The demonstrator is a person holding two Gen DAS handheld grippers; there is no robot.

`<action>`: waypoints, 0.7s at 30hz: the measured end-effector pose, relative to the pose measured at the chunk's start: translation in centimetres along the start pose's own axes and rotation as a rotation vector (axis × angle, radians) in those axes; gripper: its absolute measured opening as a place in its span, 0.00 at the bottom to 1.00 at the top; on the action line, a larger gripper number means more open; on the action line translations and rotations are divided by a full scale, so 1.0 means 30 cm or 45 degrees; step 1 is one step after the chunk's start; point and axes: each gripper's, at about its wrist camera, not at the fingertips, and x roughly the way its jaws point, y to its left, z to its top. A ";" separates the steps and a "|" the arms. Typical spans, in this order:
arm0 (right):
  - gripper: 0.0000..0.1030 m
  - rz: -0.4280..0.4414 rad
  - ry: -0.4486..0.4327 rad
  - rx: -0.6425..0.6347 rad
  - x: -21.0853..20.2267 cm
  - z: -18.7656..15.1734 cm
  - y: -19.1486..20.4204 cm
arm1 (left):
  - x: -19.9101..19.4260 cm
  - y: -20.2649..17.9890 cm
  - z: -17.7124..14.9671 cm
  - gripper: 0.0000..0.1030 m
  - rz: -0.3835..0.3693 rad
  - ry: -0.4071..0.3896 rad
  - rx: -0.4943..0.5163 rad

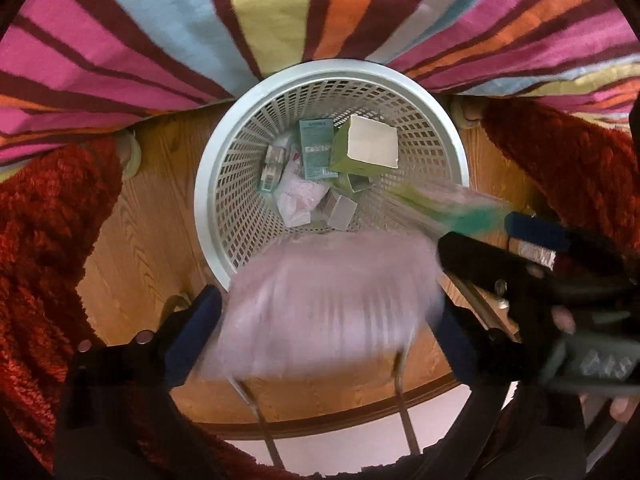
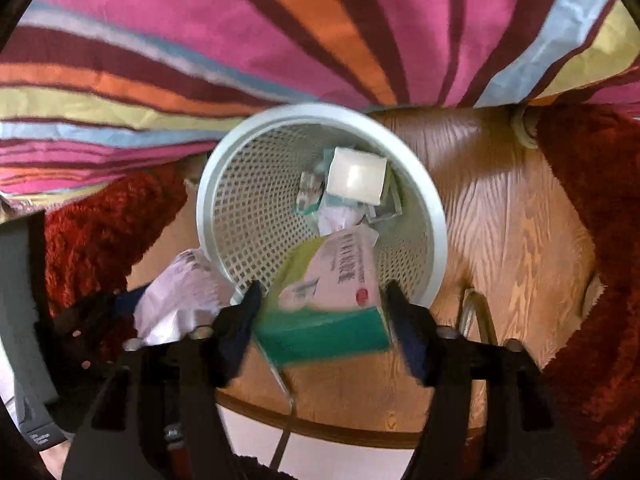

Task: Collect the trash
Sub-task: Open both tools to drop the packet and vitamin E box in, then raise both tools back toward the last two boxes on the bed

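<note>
From your left wrist: your left gripper is spread wide, and a blurred pale pink wrapper sits between its fingers, loose, neither pad pressing on it. Straight ahead of the fingertips stands the white basket on a wooden floor, boxes and crumpled paper at its bottom. To the right, your right gripper trails a smeared green box over the rim.

From your right wrist: your right gripper is released too, the green box between its fingers, its far end tipped over the basket rim. Left of it, the wrapper sits by your left gripper.
</note>
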 end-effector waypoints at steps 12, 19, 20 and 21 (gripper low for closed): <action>0.90 0.006 -0.012 0.018 -0.015 0.002 -0.020 | 0.007 -0.009 -0.008 0.93 0.021 0.011 0.020; 0.92 0.003 -0.029 0.012 -0.029 -0.005 -0.009 | -0.037 0.016 -0.018 0.93 -0.054 -0.048 -0.026; 0.92 0.008 -0.040 0.012 -0.039 -0.009 -0.012 | -0.056 0.014 -0.025 0.93 -0.055 -0.070 -0.033; 0.92 0.013 -0.054 0.014 -0.049 -0.012 -0.014 | -0.074 0.017 -0.030 0.93 -0.048 -0.095 -0.035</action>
